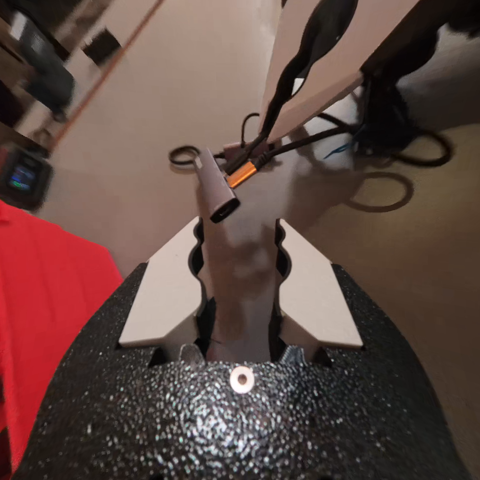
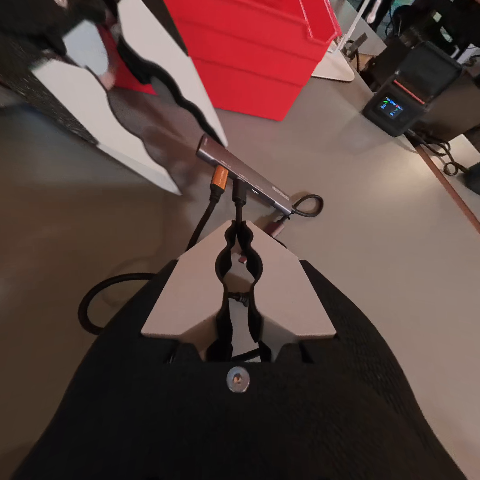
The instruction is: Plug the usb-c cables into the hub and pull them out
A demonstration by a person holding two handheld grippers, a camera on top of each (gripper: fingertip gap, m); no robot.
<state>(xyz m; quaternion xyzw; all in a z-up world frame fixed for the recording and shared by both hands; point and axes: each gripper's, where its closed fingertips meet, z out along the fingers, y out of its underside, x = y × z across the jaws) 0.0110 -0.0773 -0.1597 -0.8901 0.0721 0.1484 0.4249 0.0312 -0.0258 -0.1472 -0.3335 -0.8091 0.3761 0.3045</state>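
Note:
A slim grey hub (image 2: 249, 174) lies on the beige table. An orange usb-c plug (image 2: 220, 178) and a black usb-c plug (image 2: 239, 192) sit in its side ports; a third port beside them is empty. My right gripper (image 2: 239, 225) is shut on the black cable just behind its plug. My left gripper (image 1: 237, 226) is open, its fingertips just short of the hub's near end (image 1: 220, 197) and not touching it. The left wrist view also shows the orange plug (image 1: 241, 174) and the right gripper (image 1: 270, 140) pinching the black cable.
Stacked red bins (image 2: 246, 57) stand behind the hub. A black power unit with a lit screen (image 2: 392, 106) sits at the far right by the table edge (image 2: 446, 187). The hub's own lead loops (image 2: 309, 205) beside it. Thick black cable loops (image 2: 88, 306) lie at the left.

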